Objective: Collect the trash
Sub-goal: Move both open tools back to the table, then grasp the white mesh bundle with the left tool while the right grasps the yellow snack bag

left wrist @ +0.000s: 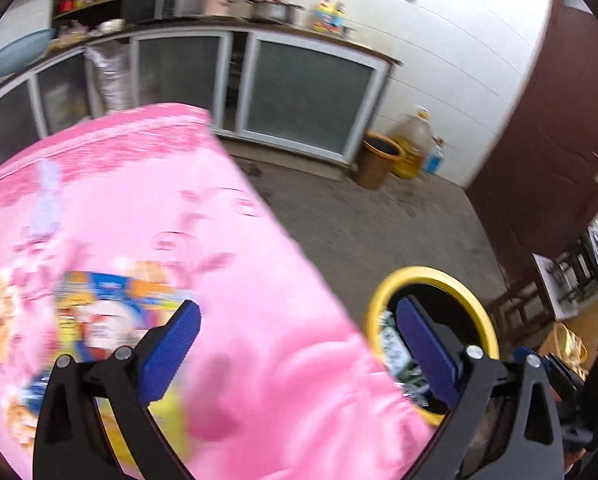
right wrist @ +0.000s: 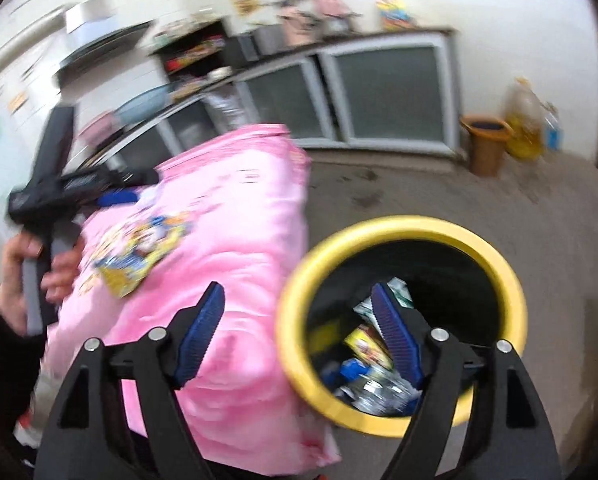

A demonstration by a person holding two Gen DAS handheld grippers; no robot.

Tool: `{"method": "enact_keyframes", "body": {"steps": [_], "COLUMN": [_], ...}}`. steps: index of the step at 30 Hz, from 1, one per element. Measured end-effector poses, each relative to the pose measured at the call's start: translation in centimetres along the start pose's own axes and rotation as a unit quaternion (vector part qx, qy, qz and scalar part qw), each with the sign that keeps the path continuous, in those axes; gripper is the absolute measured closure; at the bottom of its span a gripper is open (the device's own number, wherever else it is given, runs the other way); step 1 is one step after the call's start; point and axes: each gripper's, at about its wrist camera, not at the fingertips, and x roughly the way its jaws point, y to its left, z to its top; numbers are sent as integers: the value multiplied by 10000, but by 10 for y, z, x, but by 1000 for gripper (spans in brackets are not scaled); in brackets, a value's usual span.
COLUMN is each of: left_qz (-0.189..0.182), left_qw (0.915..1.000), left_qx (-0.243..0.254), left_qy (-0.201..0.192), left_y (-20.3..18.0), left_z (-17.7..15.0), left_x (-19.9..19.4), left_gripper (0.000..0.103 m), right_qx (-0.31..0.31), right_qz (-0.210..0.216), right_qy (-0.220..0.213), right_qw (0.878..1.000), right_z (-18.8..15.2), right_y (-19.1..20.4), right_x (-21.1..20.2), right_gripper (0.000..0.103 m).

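Note:
A colourful snack wrapper lies on the pink flowered tablecloth; it also shows in the right wrist view. My left gripper is open and empty, just above the table near the wrapper. A yellow-rimmed black bin stands on the floor beside the table's right edge and holds several wrappers. My right gripper is open and empty, hovering over the bin's rim and the table edge. The bin also shows in the left wrist view.
Grey-doored counter cabinets run along the back wall. An orange bucket and oil jugs stand in the corner by a dark red door. Concrete floor lies between table and cabinets.

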Motion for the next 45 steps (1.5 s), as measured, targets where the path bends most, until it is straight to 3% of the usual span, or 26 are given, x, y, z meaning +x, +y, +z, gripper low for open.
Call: {"method": "enact_keyframes", "body": {"steps": [6,9,12,16,19,22,31,36,39,41,42,43,44,45], "left_qz": [795,1270,1703,2031,2062,2123,2058,2402,2298,2146,2089,1951,1875,1879], "left_qw": [9957,9886,9809,9751,9752,9734,9719,9602,9588,9610,9615,9625,9633,9642], "left_qx": [-414,-730,-921,-882,-799,-864,-894,-750,-968,-1189,-1232,-1321,-1381,-1369], "left_qy": [-244,-348,-197,-107,-38,67,717,1214,1364,1278,1293,1347,1332,1278], "left_y": [96,146,195,237,254,272,296,301,310,316,318,320,322,320], "left_z": [8,13,21,28,36,47,88,107,109,111,111,110,110,110], "left_x": [-43,-59,-59,-52,-41,-22,55,111,130,135,138,142,142,141], "left_gripper": [8,8,8,8,8,8,8,8,9,28,62,87,87,90], "right_qx": [-1528,-1971,-2565,-3157,-3563,-3698,-3446,-3375,-3140,-2981,-2900,-2797,-2675,-2648], "right_qz": [428,659,686,789,706,674,717,676,714,826,884,923,1012,1013], "right_qy": [19,11,87,377,626,879,1506,1606,1760,1911,2006,2128,2225,2240], "right_qw": [9873,9782,9641,9448,9296,9225,9238,9250,9302,9315,9316,9316,9320,9324], "right_z": [-4,-6,-8,-13,-15,-14,-2,2,7,10,10,11,12,12], "right_y": [115,163,213,266,296,307,308,306,299,295,294,292,290,290], "right_x": [32,51,74,104,131,156,208,224,236,240,243,246,248,248], "right_gripper": [29,29,29,29,29,29,29,29,30,42,60,65,83,89]}}
